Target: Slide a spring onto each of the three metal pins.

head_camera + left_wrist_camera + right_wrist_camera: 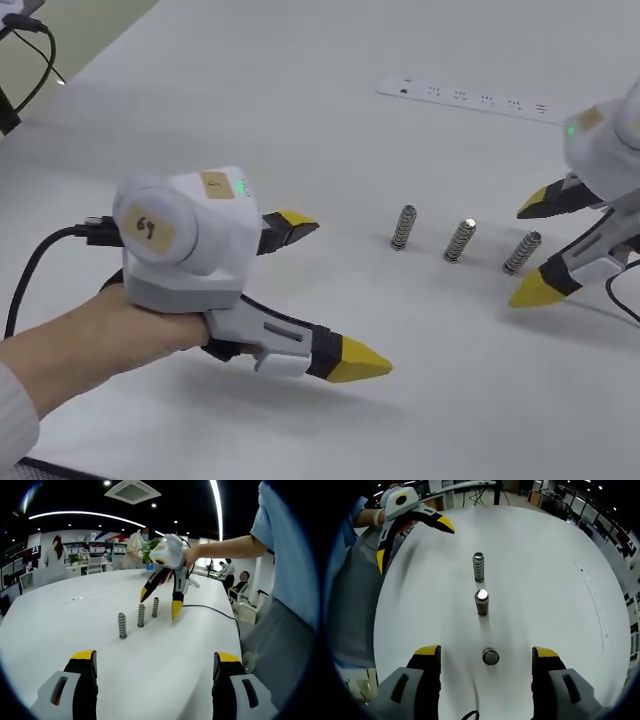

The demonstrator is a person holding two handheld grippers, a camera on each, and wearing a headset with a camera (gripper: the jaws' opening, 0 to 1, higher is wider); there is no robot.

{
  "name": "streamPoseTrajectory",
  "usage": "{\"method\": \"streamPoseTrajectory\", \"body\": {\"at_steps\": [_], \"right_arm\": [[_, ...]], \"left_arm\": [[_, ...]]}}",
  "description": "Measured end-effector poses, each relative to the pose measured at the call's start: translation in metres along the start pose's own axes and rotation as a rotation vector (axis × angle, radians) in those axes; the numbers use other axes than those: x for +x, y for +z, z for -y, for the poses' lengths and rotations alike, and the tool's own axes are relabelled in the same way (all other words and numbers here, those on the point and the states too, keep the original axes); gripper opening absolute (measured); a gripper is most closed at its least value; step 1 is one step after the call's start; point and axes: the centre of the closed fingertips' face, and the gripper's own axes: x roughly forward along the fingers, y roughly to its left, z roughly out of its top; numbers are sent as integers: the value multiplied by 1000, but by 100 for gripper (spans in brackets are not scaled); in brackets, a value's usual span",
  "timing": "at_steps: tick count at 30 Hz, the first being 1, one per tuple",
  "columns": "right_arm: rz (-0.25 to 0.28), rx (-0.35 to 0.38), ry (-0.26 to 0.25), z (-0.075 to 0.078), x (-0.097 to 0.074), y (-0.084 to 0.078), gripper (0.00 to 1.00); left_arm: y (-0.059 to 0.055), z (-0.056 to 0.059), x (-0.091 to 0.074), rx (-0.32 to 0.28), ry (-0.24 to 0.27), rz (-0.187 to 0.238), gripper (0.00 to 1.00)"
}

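The left tongs (348, 296) gape wide and empty above the white table (250, 90). Mid-table, three upright pins (481, 595) in a row each wear a spring: left spring (403, 227), middle spring (460, 240), right spring (522, 252). The right tongs (516, 257), open and empty, straddle the right spring.

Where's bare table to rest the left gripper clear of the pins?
Bare table runs between the left gripper and the nearest pin, and in the wide band between the pin row and the power strip. It is crowded at the end pin, which stands between the open jaws of the right gripper.
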Motion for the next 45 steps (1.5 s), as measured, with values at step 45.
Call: {"method": "streamPoseTrajectory", "body": {"at_steps": [45], "right_arm": [[377,408,-203,-87,-68,-43,98]], "left_arm": [[14,3,-13,-12,43,30,94]]}}
